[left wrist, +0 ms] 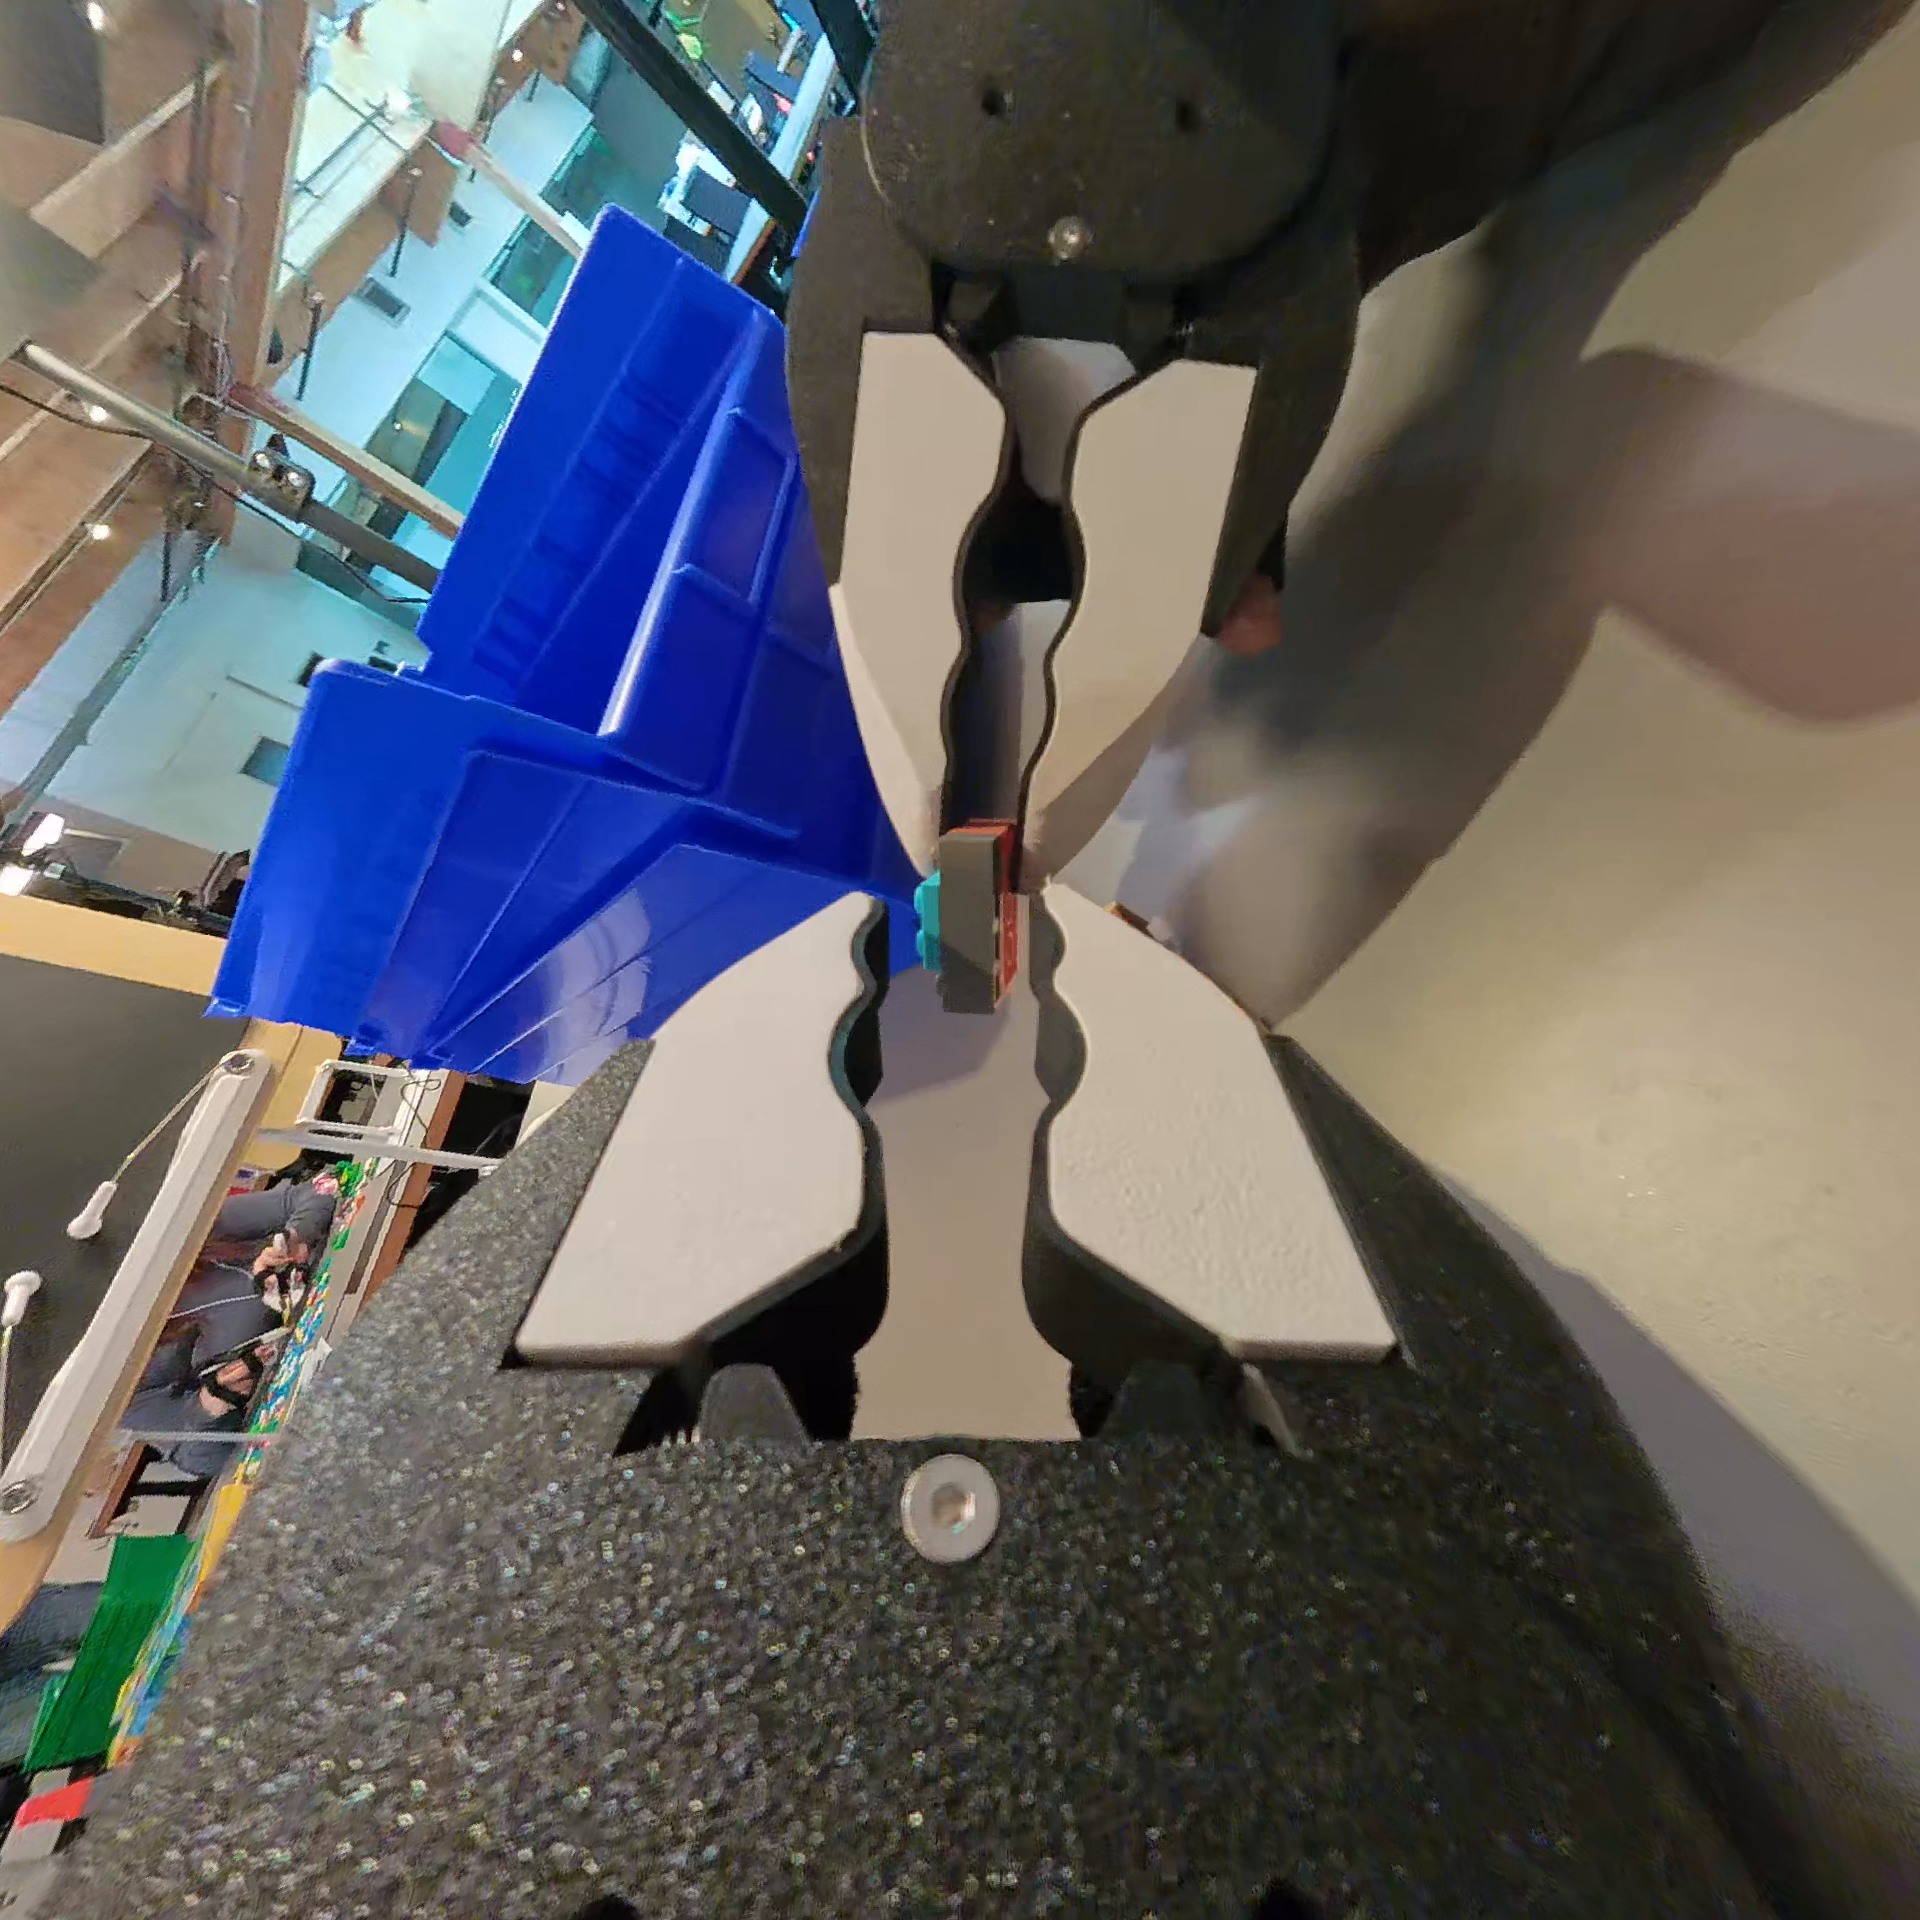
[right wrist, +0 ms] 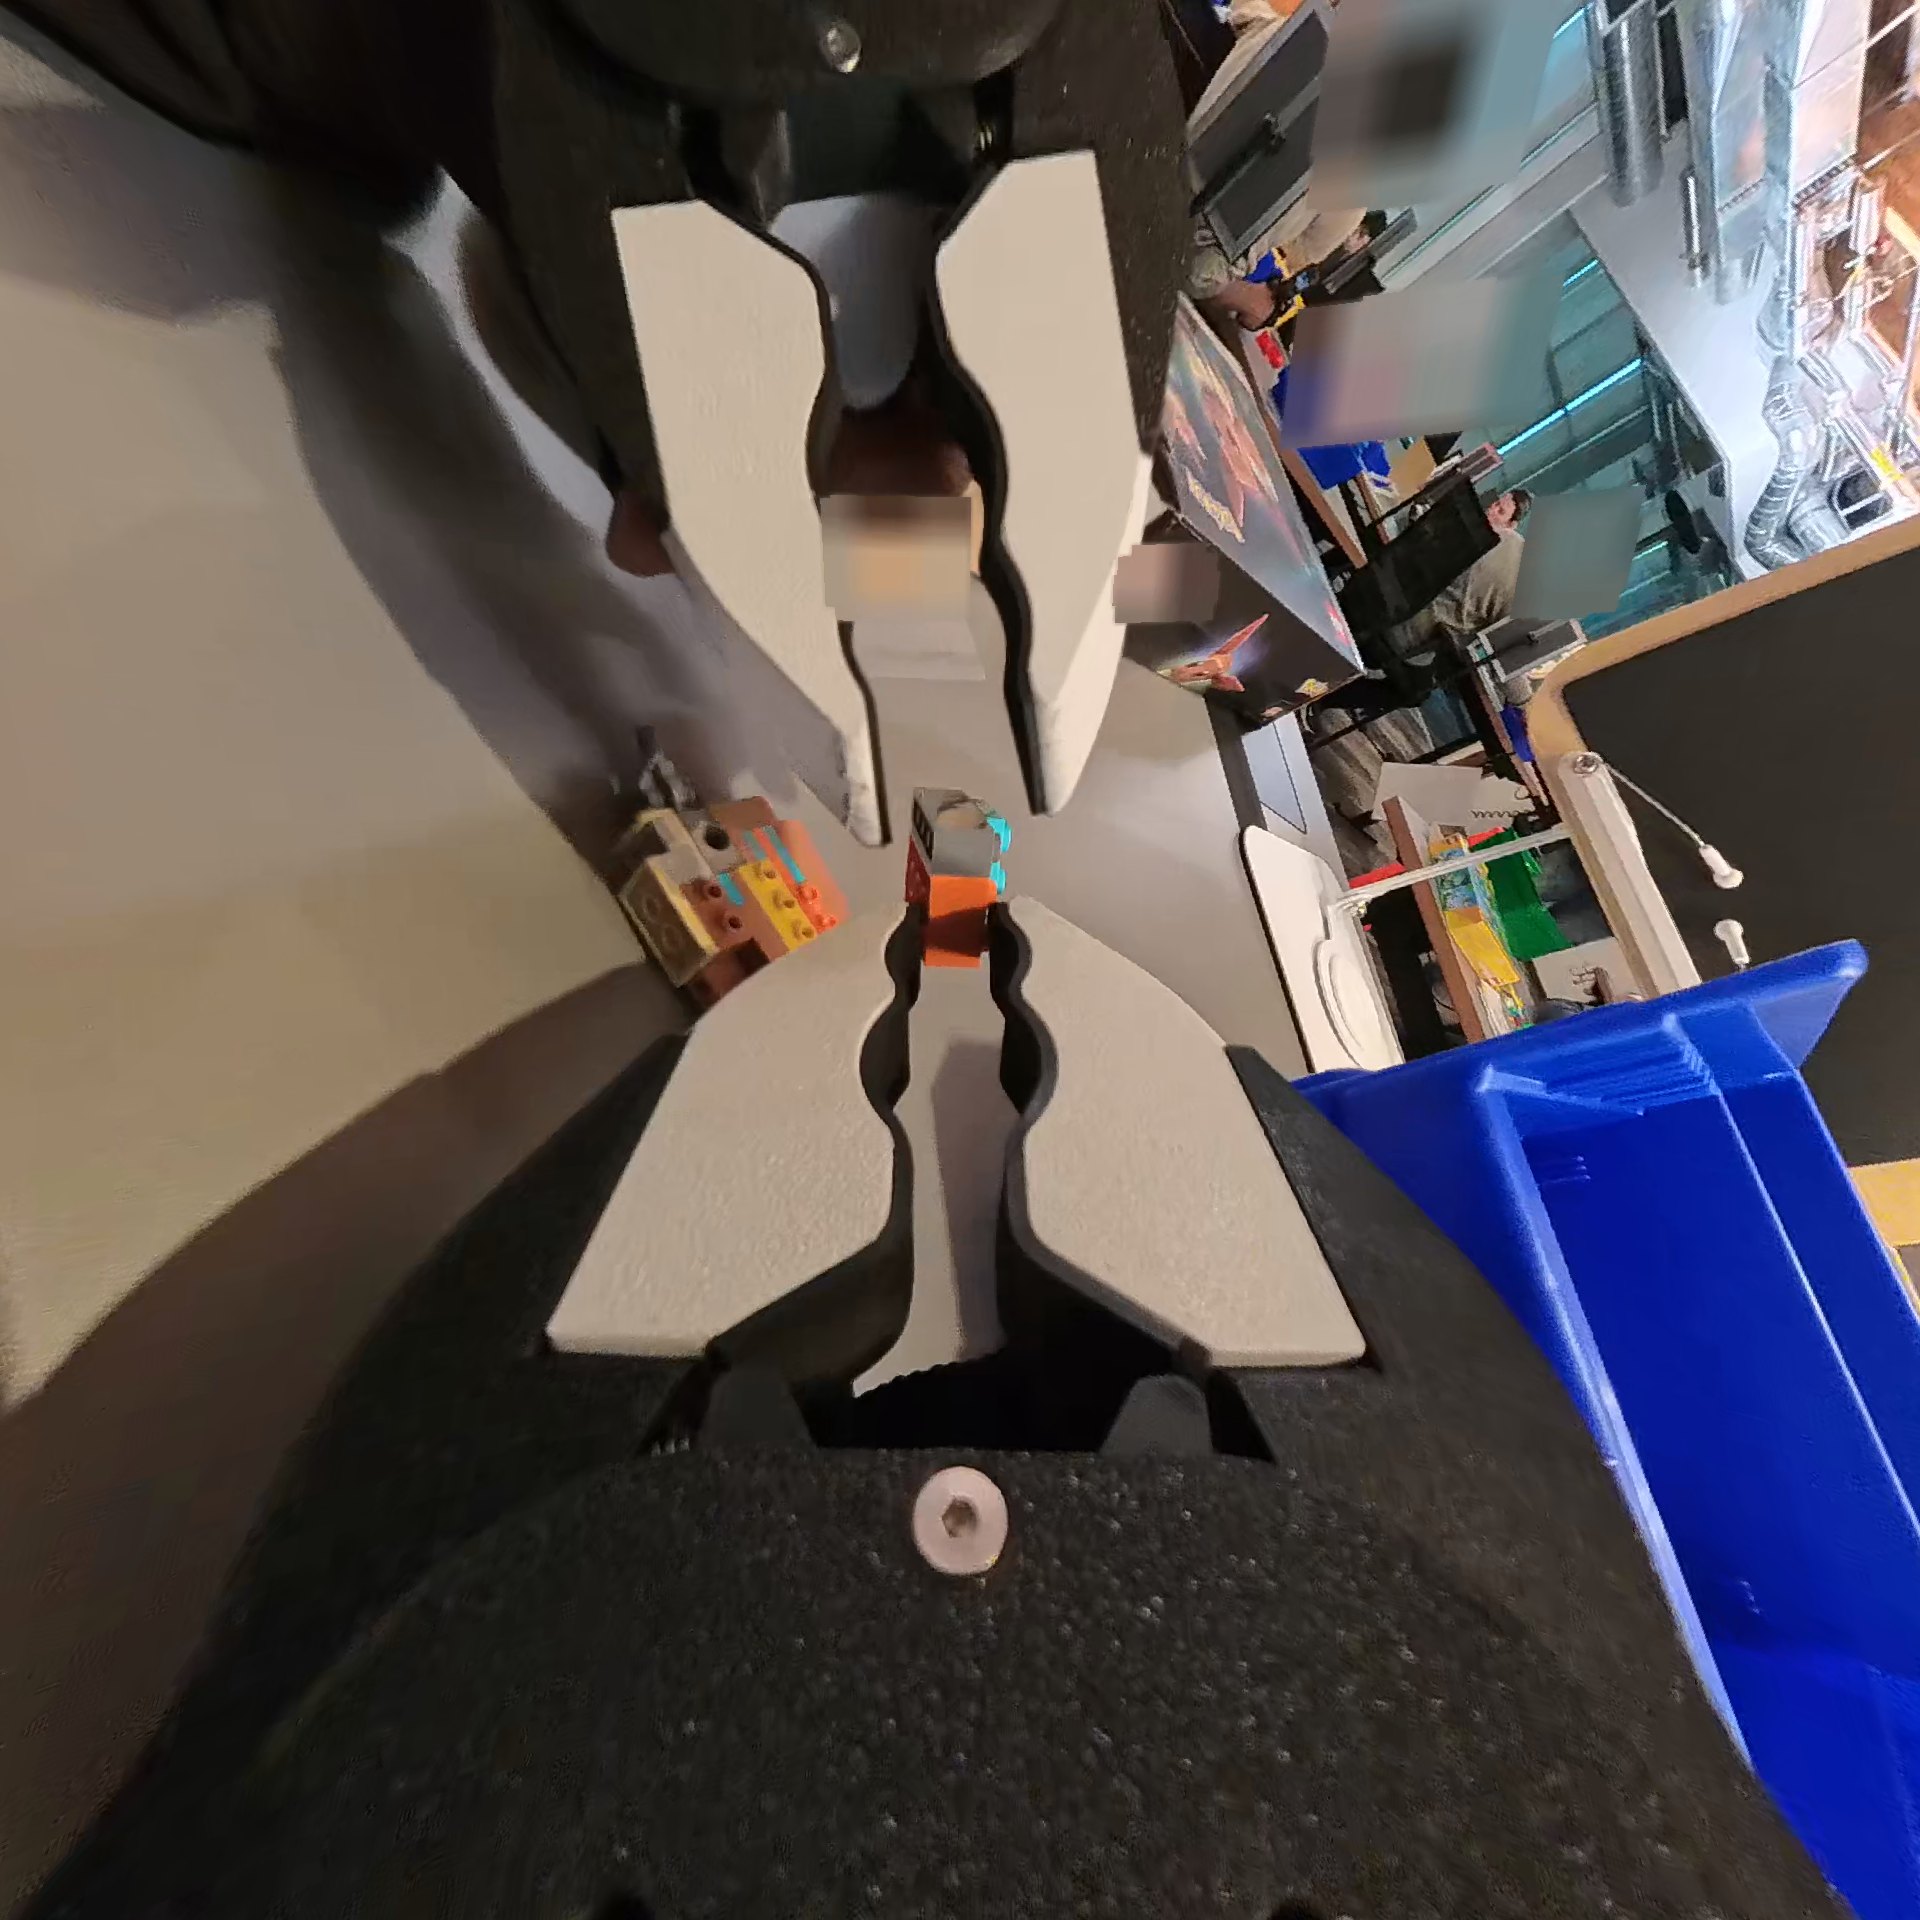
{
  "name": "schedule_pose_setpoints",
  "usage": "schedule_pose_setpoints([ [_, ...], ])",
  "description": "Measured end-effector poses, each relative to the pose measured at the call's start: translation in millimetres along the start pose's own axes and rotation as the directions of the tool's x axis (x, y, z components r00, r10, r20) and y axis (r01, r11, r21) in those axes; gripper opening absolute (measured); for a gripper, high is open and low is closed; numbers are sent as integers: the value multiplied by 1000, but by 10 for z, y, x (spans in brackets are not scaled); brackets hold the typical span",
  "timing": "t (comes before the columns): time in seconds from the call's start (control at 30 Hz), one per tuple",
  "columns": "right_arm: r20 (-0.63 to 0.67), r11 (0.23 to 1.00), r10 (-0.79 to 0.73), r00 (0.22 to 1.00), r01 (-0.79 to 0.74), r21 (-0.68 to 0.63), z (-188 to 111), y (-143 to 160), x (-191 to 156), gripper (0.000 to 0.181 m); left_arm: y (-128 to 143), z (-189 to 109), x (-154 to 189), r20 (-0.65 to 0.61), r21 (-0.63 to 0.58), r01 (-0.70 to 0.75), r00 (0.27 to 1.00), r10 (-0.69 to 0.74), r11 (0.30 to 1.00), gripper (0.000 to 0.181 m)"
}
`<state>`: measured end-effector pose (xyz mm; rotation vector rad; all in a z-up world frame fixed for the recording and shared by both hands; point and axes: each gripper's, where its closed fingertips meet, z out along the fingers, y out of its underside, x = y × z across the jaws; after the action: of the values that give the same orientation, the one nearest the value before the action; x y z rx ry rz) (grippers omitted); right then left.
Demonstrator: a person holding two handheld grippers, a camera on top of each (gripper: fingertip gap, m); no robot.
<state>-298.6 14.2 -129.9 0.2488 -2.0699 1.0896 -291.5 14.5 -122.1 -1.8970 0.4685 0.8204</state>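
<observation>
A small brick assembly (right wrist: 954,883) has an orange brick at one end and grey, teal and red pieces at the other. My right gripper (right wrist: 954,925) is shut on the orange end and holds the assembly in the air. My left gripper (left wrist: 961,914) faces it tip to tip, with its jaws open. The grey, teal and red end (left wrist: 971,925) sits in the gap between them. In the left wrist view the right gripper (left wrist: 982,831) comes in from the top. In the right wrist view the left gripper (right wrist: 951,816) comes in from the top, with its jaws apart.
A blue plastic bin (left wrist: 582,727) stands close beside both grippers and also shows in the right wrist view (right wrist: 1662,1299). A larger build of tan, brown, yellow and orange bricks (right wrist: 727,904) sits on the pale table (right wrist: 260,727). A dark picture box (right wrist: 1236,468) lies farther off. Only a small space, under 4 cm, lies between the two pairs of fingers.
</observation>
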Motion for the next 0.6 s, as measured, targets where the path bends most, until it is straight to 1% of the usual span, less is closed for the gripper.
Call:
schedule_pose_setpoints([
  [0.1, 15, 1000, -16, 1000, 16, 8, -7, -26, -33, 12, 23, 18, 44, -18, -15, -12, 1000, 11, 1000, 24],
  [0.17, 19, 999, -33, 999, 33, 7, -6, -35, -56, 12, 23, 24, 63, -28, -14, 0, 1000, 0, 1000, 16],
  [0.23, 17, 998, -57, 998, 57, -2, -3, -29, -66, 13, 34, 25, 67, -48, -22, 51, 997, -52, 998, 15],
  [0.33, 3, 997, -75, 997, 75, -10, -3, -38, -58, 13, 38, 19, 62, -94, -33, 193, 976, -196, 981, 15],
  [0.4, -12, 997, -78, 997, 78, -11, -8, -48, -38, 13, 27, 14, 44, -130, -29, 328, 935, -329, 944, 15],
  [0.5, -32, 998, -61, 998, 61, 3, -23, -80, -1, 13, 7, 4, 8, -190, -18, 515, 840, -509, 857, 16],
  [0.6, -51, 998, -67, 996, 67, 1, -24, -94, 13, 14, 5, 0, -8, -237, -27, 636, 746, -623, 772, 16],
])
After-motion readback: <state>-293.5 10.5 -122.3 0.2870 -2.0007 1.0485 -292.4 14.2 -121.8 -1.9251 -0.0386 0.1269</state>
